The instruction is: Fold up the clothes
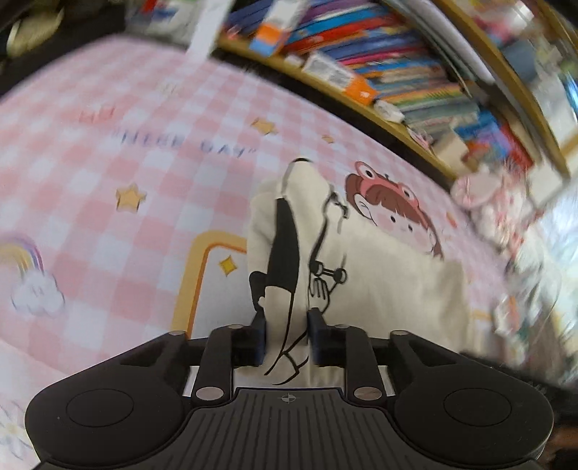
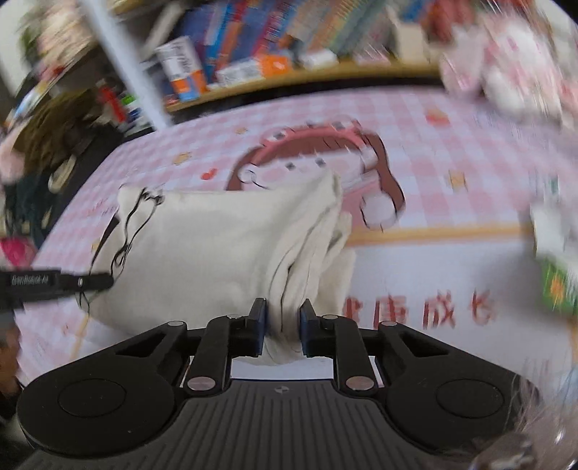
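Above the pink checked mat point(image 1: 108, 173), a cream garment point(image 1: 379, 274) hangs bunched, partly doubled over; left gripper point(image 1: 287, 338) and right gripper point(image 2: 283, 327) each pinch its cloth. Flattening and squaring seemingly remain.

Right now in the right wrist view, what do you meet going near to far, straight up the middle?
right gripper shut on bunched cloth → cream garment → pink checked sheet with its cartoon print → wooden shelf edge → row of books.
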